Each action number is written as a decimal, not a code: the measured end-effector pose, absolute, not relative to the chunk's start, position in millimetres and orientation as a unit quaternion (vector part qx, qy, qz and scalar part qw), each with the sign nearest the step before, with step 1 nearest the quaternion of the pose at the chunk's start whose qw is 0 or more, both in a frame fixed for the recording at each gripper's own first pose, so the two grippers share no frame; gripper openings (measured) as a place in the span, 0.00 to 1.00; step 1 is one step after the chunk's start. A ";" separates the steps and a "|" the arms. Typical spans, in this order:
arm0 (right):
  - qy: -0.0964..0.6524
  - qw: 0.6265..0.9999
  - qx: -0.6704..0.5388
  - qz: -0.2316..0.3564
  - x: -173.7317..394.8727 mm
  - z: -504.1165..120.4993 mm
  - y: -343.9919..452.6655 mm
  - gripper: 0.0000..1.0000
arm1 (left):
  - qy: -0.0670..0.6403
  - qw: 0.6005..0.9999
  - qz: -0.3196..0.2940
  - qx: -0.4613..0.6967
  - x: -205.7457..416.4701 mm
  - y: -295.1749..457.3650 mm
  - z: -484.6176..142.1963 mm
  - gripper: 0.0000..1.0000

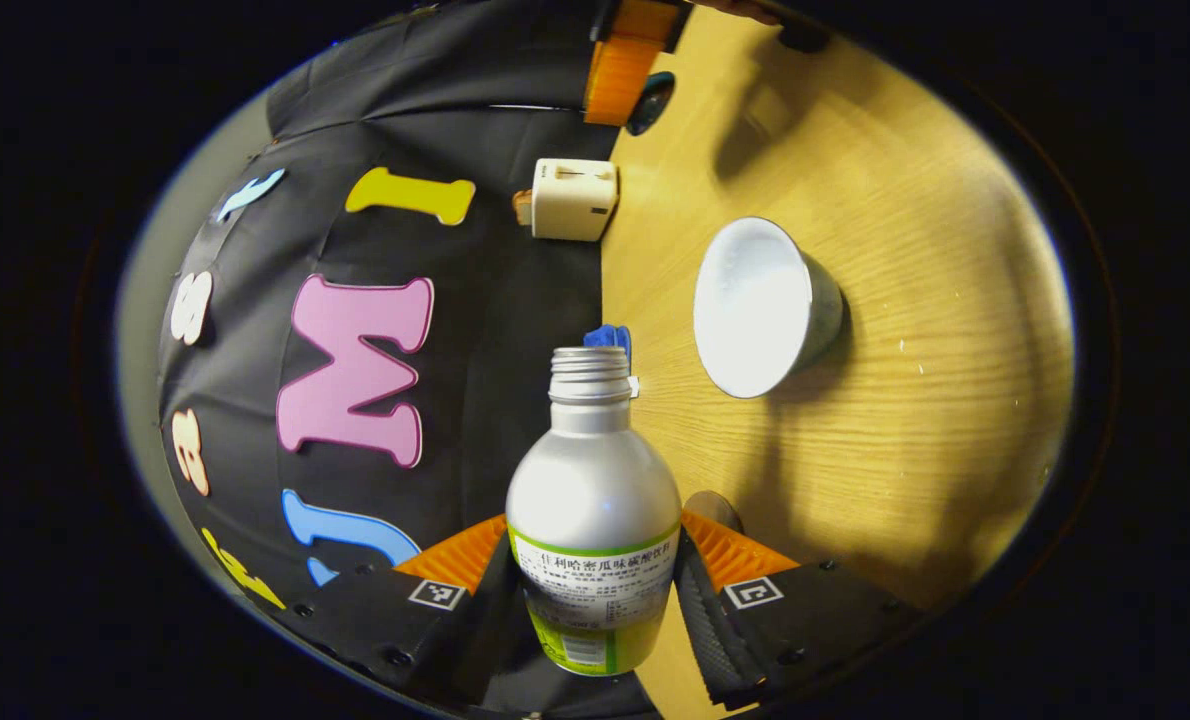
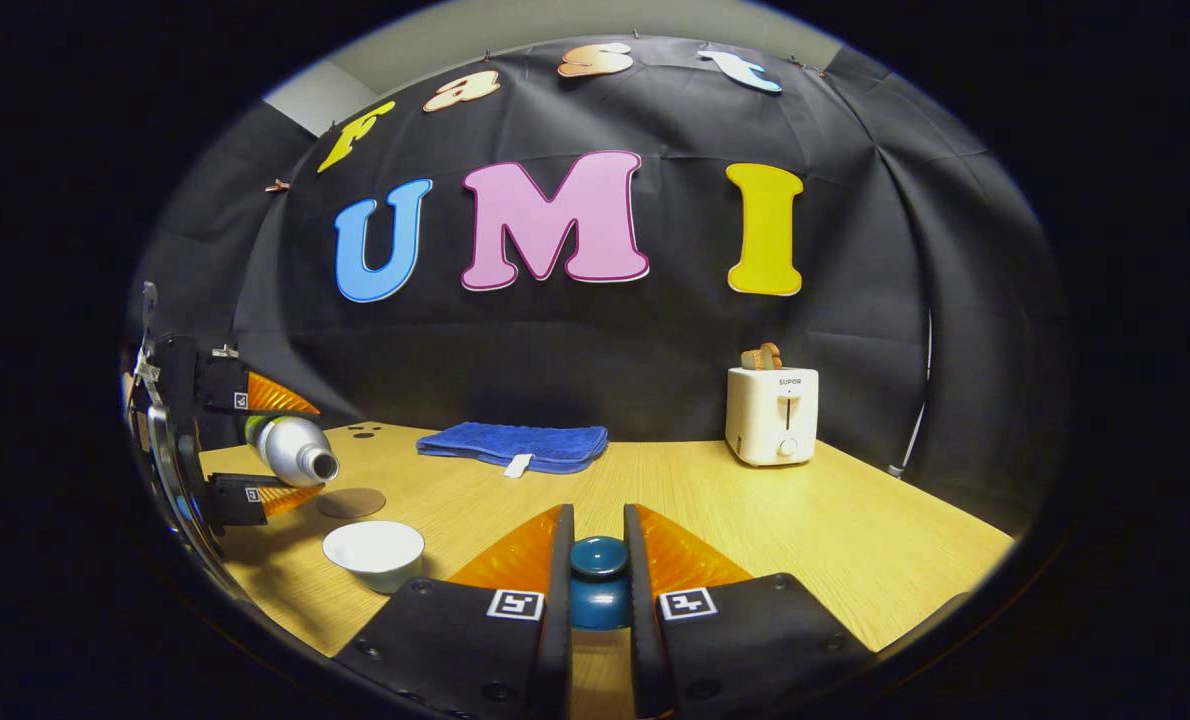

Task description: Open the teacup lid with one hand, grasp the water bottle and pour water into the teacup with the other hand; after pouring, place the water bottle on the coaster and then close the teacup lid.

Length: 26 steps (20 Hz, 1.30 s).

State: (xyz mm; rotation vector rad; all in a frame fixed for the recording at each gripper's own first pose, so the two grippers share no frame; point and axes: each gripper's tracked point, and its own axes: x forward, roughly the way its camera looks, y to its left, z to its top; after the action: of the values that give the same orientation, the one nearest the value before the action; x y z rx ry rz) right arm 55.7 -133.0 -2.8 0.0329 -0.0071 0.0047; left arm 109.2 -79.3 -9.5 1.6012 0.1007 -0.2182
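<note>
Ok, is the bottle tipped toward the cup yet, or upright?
Tipped. In the right gripper view the water bottle lies about level in the left gripper, mouth pointing over the teacup. No water stream visible.

The water bottle [image 1: 593,480] is showing smooth, satin metal with a glossy printed label; the teacup [image 1: 765,305] is looking glazed and smooth; the teacup lid [image 2: 598,556] is gleaming; the table [image 1: 905,420] is presenting matt wood grain; the cloth [image 2: 512,443] is appearing soft; the toaster [image 2: 772,414] is looking like smooth plastic.

One water bottle [image 1: 593,500], one teacup [image 2: 374,552], one lid [image 2: 598,556], one coaster [image 2: 351,502] — one toaster [image 2: 772,414], one blue cloth [image 2: 513,444]
</note>
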 end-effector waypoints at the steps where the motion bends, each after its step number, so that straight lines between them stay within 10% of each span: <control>1: -0.003 1.000 0.016 0.003 55.3 -2.2 -132.7 0.27 | 0.050 0.680 -0.101 0.724 108.7 -77.7 -10.0 0.78; 26: -0.004 1.000 0.017 0.012 54.4 -2.3 -129.6 0.27 | 0.073 0.513 -0.120 0.847 117.7 -84.5 -2.6 0.78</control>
State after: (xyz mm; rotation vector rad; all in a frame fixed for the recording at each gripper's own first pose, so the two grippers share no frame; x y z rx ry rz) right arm 54.4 -129.6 -2.3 0.0337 -0.0072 0.0249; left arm 117.7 -84.5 -2.6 2.0357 0.1756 -0.2890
